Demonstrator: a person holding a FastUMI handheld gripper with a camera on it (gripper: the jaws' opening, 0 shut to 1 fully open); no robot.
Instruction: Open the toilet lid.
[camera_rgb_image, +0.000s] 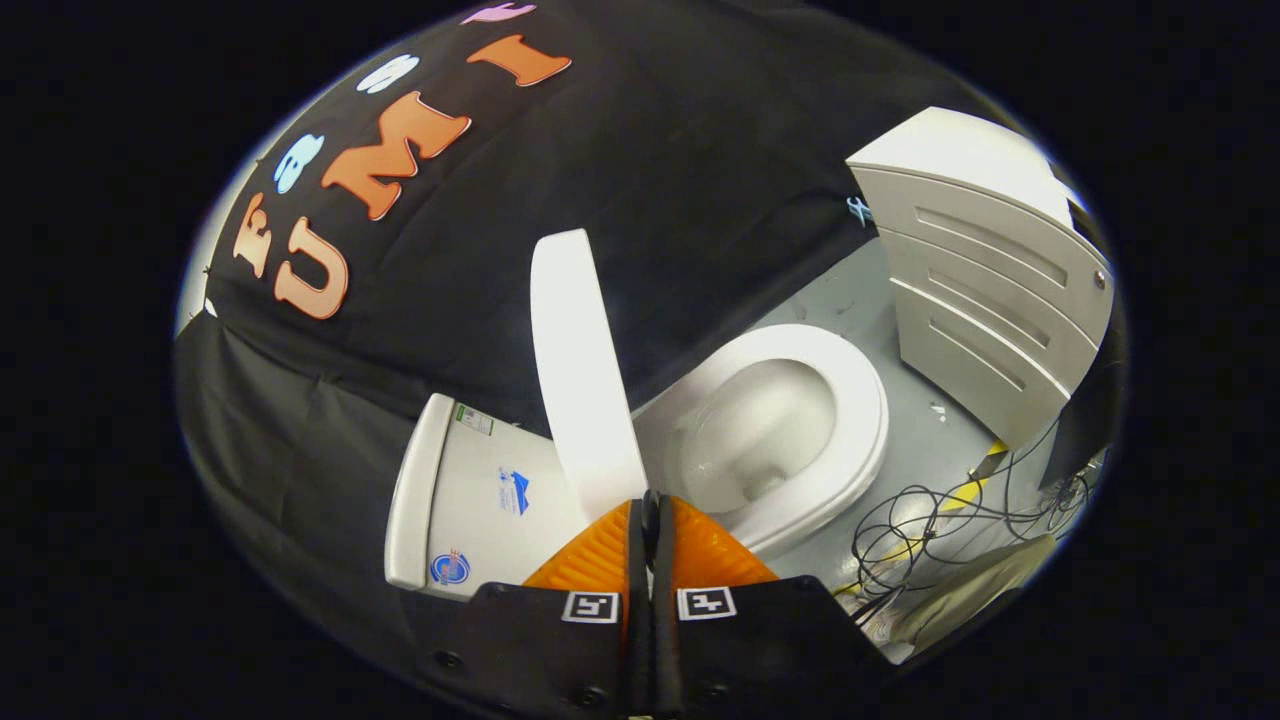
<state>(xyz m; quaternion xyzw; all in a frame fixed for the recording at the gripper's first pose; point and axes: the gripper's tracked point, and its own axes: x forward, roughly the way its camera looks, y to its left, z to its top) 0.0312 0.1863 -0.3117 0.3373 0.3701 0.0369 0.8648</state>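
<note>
**Presently: lid up, tool closed at its lower edge**

- Gripper (650, 515): orange ribbed fingers (595, 555) pressed together, only a thin dark seam between them; nothing seen held. Tips sitting at, perhaps touching, the near edge of the lid; contact not clear enough to call
- Toilet lid (580, 370): white, raised well off the seat, seen nearly edge-on, long axis running up and away from the fingertips. Lies directly ahead of the tool, slightly to its left. Standing close to upright, tipped toward the tank side
- Seat and bowl (860, 400): uncovered, ring seat down, bowl open to view, beyond the fingers and to their right
- Tank (470, 500): white, stickers on its face, just beside the lid on the left of the fingers
- Cabinet (985, 300): pale, louvred front, well apart beyond the bowl
- Cables (920, 530): dark tangle on the grey floor (850, 290), near the bowl's right side

Judgement: task looks nearly or wholly done; any remaining move a short push along the tool's forward line, leftward toward the tank, to settle the lid back
</note>
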